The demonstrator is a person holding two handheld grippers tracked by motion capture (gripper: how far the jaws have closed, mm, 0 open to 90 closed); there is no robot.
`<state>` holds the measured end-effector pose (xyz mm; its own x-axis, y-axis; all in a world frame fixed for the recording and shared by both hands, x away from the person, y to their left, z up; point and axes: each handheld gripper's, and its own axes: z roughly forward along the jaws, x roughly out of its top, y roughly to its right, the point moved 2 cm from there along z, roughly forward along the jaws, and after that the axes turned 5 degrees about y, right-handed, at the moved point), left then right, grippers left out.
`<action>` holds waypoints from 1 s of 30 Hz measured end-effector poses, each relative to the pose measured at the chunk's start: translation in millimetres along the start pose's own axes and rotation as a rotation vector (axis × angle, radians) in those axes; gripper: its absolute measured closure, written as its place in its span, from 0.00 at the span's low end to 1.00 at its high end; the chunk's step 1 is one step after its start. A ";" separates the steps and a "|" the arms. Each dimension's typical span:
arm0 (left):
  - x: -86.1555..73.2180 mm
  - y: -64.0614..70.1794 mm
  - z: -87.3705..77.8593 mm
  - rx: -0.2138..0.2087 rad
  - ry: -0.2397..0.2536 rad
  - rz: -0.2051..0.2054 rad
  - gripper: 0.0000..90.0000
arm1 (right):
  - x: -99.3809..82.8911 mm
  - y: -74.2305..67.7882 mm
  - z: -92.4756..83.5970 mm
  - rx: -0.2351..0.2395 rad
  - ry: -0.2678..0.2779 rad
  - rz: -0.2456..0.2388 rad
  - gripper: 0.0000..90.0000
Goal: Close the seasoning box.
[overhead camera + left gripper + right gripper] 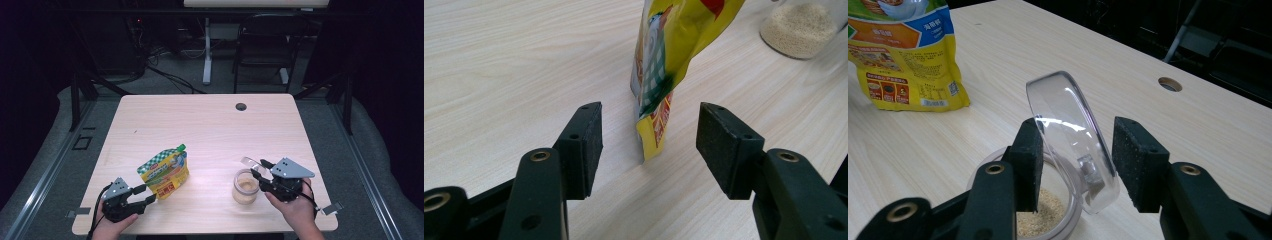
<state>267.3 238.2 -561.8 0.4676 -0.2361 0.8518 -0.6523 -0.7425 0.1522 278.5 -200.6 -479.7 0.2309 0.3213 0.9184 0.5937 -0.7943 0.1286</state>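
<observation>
A yellow and green food pouch (164, 174) stands upright on the wooden table (210, 125), left of centre near the front. My left gripper (148, 193) is open just in front of it. In the left gripper view the pouch's lower corner (659, 125) sits ahead of the gap between the jaws, untouched. To the right stands a small clear jar (245, 187) holding pale grains (1045, 212). Its clear lid (1070, 130) is tipped up on edge over the mouth. My right gripper (1075, 125) is open around the lid, with a gap at the right pad (1138, 160).
A round cable hole (241, 106) lies at the table's far side. Beyond the table are a dark chair (265, 45) and a white table leg (207, 50). Both hands rest near the front edge. Bare wood stretches across the far half.
</observation>
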 end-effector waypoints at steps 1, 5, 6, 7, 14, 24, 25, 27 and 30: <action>0.1 0.0 -0.2 0.000 0.000 0.000 0.50 | -1.3 -1.2 0.5 -0.005 0.005 0.006 0.59; -0.1 0.1 -0.2 0.000 -0.001 0.001 0.50 | -8.1 -5.9 1.8 -0.002 0.014 0.020 0.56; -0.1 0.0 -0.2 0.000 -0.001 0.001 0.49 | -9.9 -7.1 1.9 -0.001 0.013 0.021 0.55; -0.3 0.4 0.0 0.001 -0.001 -0.005 0.50 | -11.8 -8.1 2.2 -0.005 0.015 0.023 0.54; -0.4 1.0 0.9 0.003 -0.012 0.011 0.50 | -20.8 -17.5 2.1 -0.035 0.037 0.014 0.47; -0.7 1.1 1.4 0.000 -0.017 0.016 0.50 | -24.1 -28.8 1.1 -0.078 0.036 -0.055 0.45; -0.9 1.4 1.8 0.002 -0.016 0.017 0.50 | -24.5 -30.3 0.7 -0.083 0.037 -0.064 0.45; -1.1 1.6 2.5 0.001 -0.018 0.018 0.50 | -25.4 -33.7 0.1 -0.094 0.031 -0.088 0.45; -1.4 1.8 3.0 0.000 -0.021 0.018 0.50 | -26.2 -39.3 -0.1 -0.110 0.023 -0.131 0.45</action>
<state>267.3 235.4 -564.3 0.4686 -0.2627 0.8435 -0.6605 -0.7382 0.1370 249.1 -177.8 -508.8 0.1382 0.4149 0.8993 0.5297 -0.7982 0.2868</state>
